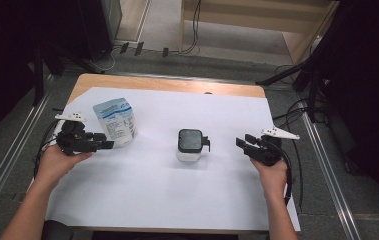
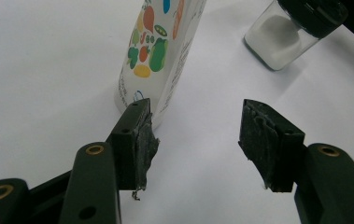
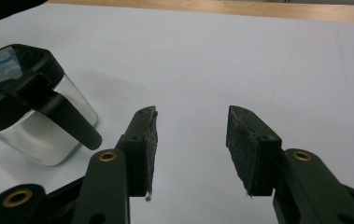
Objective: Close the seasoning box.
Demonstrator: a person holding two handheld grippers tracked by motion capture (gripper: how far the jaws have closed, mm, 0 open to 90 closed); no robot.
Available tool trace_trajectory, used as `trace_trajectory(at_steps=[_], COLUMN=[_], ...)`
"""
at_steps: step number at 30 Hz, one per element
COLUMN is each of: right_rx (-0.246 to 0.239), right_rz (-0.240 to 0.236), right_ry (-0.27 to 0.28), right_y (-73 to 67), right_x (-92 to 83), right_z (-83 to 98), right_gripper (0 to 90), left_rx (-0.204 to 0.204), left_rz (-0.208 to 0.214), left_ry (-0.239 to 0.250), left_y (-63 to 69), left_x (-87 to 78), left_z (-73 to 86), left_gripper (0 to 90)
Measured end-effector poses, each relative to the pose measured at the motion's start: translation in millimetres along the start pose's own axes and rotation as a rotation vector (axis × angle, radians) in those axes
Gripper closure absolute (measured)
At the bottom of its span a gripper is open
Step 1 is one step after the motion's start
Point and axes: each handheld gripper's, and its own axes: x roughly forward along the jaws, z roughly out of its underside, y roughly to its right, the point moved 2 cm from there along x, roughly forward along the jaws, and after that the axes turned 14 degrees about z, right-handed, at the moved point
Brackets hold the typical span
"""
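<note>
A white pouch with a blue label stands upright at the left of the white sheet. Its other side, printed with vegetables, rises just beyond the left jaw in the left gripper view. My left gripper lies low beside the pouch's base, open, with nothing between its pads. A clear jar with a black lid and a side handle holds white powder at the sheet's middle. My right gripper is open and empty, a short way right of the jar.
A white paper sheet covers most of the wooden table. Cables and dark stands crowd the floor at the right, and a metal rail runs along the left.
</note>
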Motion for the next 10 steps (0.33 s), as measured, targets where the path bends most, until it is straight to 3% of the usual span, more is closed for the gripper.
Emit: trace_trajectory(at_steps=[10], right_rx=[0.0], right_rz=[-0.009], right_ry=[-0.005], right_y=[-1.6], right_x=[2.7], right_z=[0.9], right_gripper=[53.9], left_rx=[-0.001], left_rz=[0.0], left_ry=[0.0], left_y=[-0.5], left_x=[0.1], left_z=[0.0], left_gripper=[44.9])
